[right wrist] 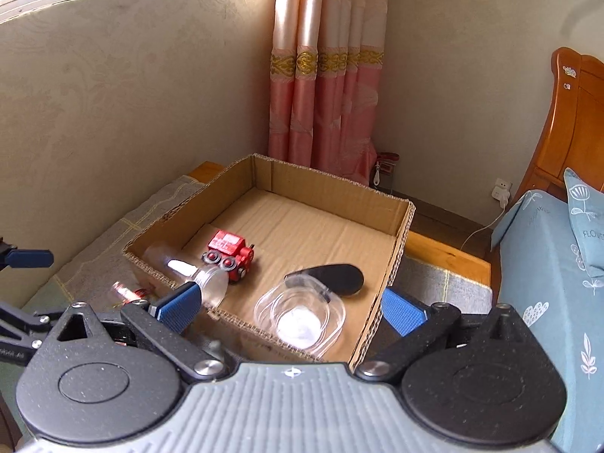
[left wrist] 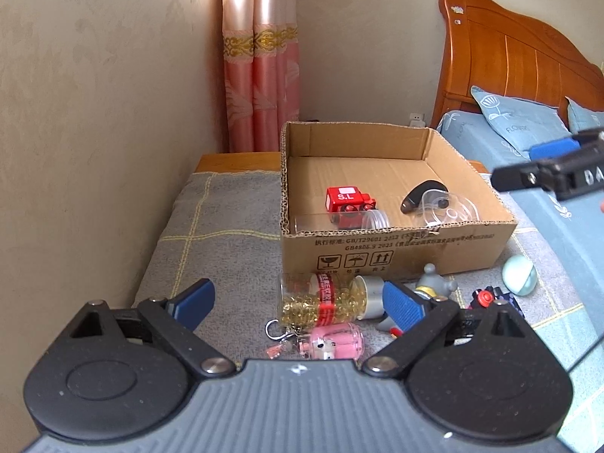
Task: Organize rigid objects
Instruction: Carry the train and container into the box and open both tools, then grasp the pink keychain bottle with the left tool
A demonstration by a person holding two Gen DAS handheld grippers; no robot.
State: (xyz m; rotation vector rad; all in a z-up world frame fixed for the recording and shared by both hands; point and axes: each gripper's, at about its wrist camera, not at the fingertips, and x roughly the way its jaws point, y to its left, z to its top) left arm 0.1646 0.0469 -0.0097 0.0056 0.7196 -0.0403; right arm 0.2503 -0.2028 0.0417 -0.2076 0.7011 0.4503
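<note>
Cardboard box [left wrist: 400, 249] fills the centre of the left wrist view, open-topped, sitting on a grey checked blanket [left wrist: 226, 219] with a wooden headboard [left wrist: 521, 60] at upper right and a pink curtain [left wrist: 260, 87] at upper centre.

Inside the box, a red toy vehicle [left wrist: 349, 204] lies left of centre, and a clear plastic jar [left wrist: 339, 221] lies on its side against the near wall, just in front of it. To the right, a clear lidded container [left wrist: 447, 207] rests touching a black curved object [left wrist: 419, 194]; I cannot tell what that is.

In front of the box, at lower centre, lies a bottle of golden capsules [left wrist: 324, 298] with a red label and silver cap, and below it a pink keychain bottle [left wrist: 334, 343]. A grey figurine [left wrist: 434, 283] stands just right of the cap, a dark toy with a red knob [left wrist: 487, 298] further right, and a pale green ball [left wrist: 519, 275] at the right edge.

Left tongs [left wrist: 298, 302] are spread wide above the capsule bottle, gripping nothing. Right tongs [right wrist: 290, 307] stand spread as well, over the near right corner of the box, with the clear container between the pads but untouched.
</note>
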